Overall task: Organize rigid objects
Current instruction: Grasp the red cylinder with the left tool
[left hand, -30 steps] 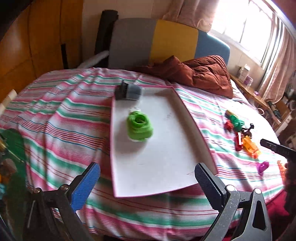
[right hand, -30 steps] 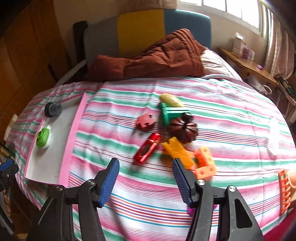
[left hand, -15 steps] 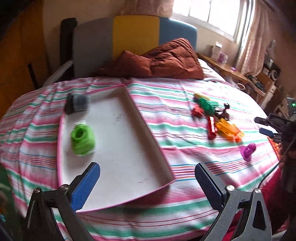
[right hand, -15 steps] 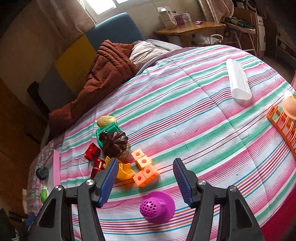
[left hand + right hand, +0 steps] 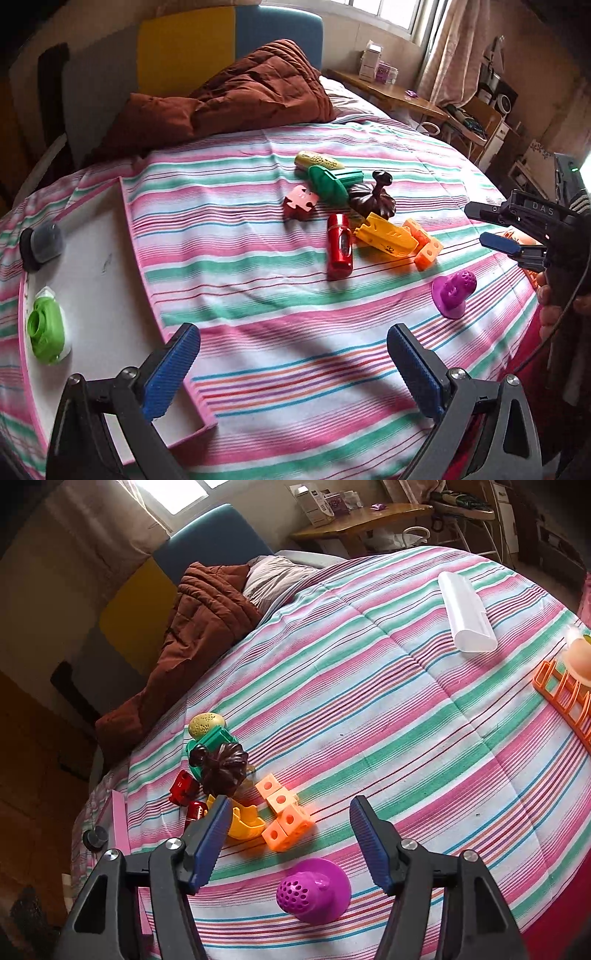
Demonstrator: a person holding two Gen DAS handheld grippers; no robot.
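A pile of toys lies mid-bed: a red cylinder (image 5: 340, 246), a yellow piece (image 5: 388, 235), orange cubes (image 5: 283, 816), a dark brown lid (image 5: 223, 766), a green piece (image 5: 328, 181), a red puzzle piece (image 5: 301, 202) and a yellow corn shape (image 5: 318, 160). A purple perforated cap (image 5: 314, 888) lies just under my right gripper (image 5: 288, 836), whose jaws are opening with nothing pressed between them. My left gripper (image 5: 291, 363) hangs open over the bedspread beside the white tray (image 5: 107, 280), which holds a green piece (image 5: 46, 330) and a grey-black cap (image 5: 40, 243).
A brown quilt (image 5: 236, 98) lies against the headboard. A clear tube (image 5: 465, 614) and an orange rack (image 5: 565, 701) with a pale round object sit at the bed's right side. A wooden side table (image 5: 362, 517) stands beyond. The tray's pink rim (image 5: 147, 254) borders the toys.
The left gripper swung right from over the tray toward the toy pile. The right gripper rolled and came over the purple cap, and its jaws have widened.
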